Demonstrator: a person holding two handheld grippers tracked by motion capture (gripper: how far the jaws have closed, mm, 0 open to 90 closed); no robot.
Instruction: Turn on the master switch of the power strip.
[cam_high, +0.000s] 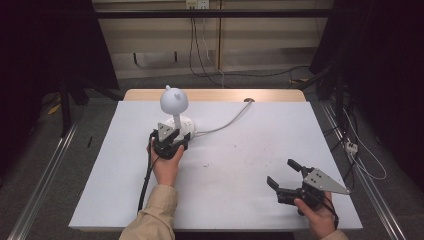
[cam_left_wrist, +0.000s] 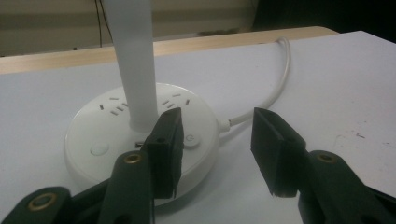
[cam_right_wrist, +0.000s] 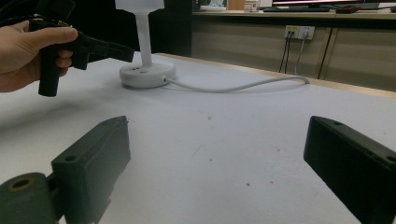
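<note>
— At the near right corner of the desk (cam_high: 225, 200), what is the right gripper (cam_high: 284, 176) doing?

— Its jaws stand wide apart with nothing between them, pointing left and away across the bare white top. The right hand (cam_high: 317, 215) holds it low, just above the surface, with the grey plate on its back facing up.

— And the left gripper (cam_high: 170, 142)?

— Jaws apart too. In the left gripper view one jaw hangs over the front edge of the lamp base (cam_left_wrist: 93, 140), close to the small round button (cam_left_wrist: 190, 139), and the other hangs over bare desk just beside the base. I cannot tell whether the first jaw touches the base. The left hand (cam_high: 166, 167) comes straight forward from a tan sleeve (cam_high: 152, 212), wrapped round the black handle.

— Where is the lamp?

— Left of centre, toward the far side. The white lamp (cam_high: 174, 107) has a round base with socket slots on top, a stem rising from it and a rounded head. Its white cable (cam_high: 227, 122) runs right and away to the far edge.

— The surface and the room?

— The desk is a white sheet with a few small dark specks near the middle, and a wooden strip (cam_high: 215, 95) shows along its far edge. Beyond it are grey floor, beige wall panels (cam_high: 215, 40) with black cables hanging down, and dark curtains (cam_high: 45, 45) on both sides.
</note>
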